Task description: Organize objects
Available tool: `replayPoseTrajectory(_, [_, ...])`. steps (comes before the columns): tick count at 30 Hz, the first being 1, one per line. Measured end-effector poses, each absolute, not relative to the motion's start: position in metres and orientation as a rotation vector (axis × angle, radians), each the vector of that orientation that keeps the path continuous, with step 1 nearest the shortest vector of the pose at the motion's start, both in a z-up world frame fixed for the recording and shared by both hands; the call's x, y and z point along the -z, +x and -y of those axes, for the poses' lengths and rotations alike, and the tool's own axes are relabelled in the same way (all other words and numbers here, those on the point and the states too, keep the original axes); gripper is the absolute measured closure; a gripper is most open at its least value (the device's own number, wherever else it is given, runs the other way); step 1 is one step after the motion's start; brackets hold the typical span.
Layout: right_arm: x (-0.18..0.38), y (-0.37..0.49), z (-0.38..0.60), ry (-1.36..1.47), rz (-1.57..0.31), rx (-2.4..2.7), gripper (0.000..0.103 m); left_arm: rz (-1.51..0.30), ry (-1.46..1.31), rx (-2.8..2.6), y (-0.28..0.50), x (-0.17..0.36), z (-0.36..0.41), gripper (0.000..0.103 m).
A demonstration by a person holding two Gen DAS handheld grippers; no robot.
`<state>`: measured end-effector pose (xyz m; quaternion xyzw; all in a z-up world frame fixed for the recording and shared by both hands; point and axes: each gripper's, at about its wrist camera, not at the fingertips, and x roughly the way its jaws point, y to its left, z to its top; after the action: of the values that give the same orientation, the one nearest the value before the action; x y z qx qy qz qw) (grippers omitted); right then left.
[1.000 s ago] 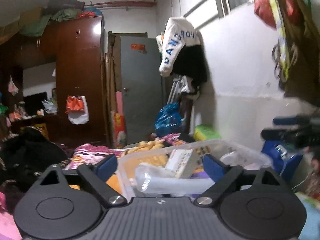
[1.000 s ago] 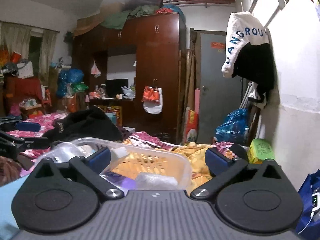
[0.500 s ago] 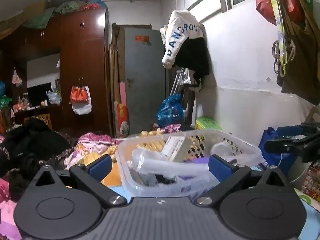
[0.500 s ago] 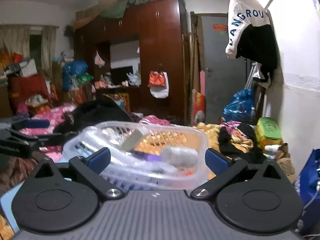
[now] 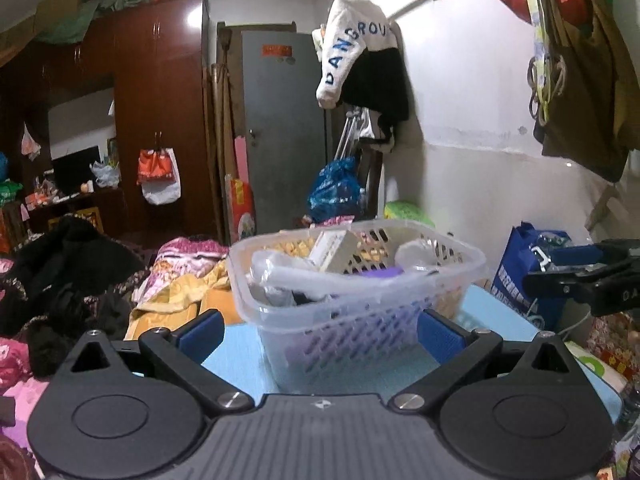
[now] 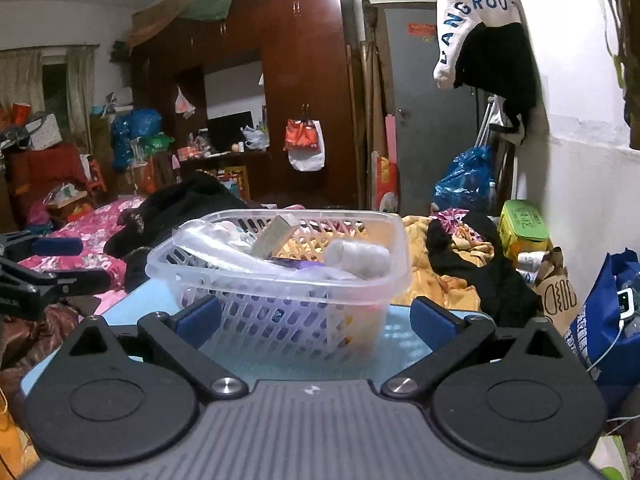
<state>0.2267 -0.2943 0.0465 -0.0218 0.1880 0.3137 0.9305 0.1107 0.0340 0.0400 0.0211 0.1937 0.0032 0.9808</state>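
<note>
A clear plastic basket [image 5: 360,308] stands upright on a pale blue tabletop [image 6: 404,344], and both grippers face it from the near side with nothing held. The left gripper [image 5: 320,330] has its jaws spread wide, blue pads [image 5: 202,332] either side of the basket's base without touching it. The right gripper [image 6: 316,318] is likewise wide apart, just short of the basket wall. Inside the basket lie a tilted cardboard box [image 6: 276,234], a white roll [image 6: 358,258] to the right, a purple item [image 5: 382,271] and crumpled clear plastic [image 6: 224,248]. Far behind, a rumpled bed [image 6: 96,232] and a dark wardrobe [image 6: 308,80].
</note>
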Motion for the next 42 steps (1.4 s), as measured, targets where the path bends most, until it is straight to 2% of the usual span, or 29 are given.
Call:
replayPoseTrajectory(22, [-0.034, 0.222, 0.294, -0.036, -0.384, -0.609, 0.0, -0.425, -0.05, -0.039, 0.115, -0.028, -0.05, 0.0])
replayPoseTrajectory(42, [-0.029, 0.222, 0.293, -0.049, -0.399, -0.6, 0.0, -0.442, -0.03, -0.011, 0.119, -0.021, -0.034, 0.0])
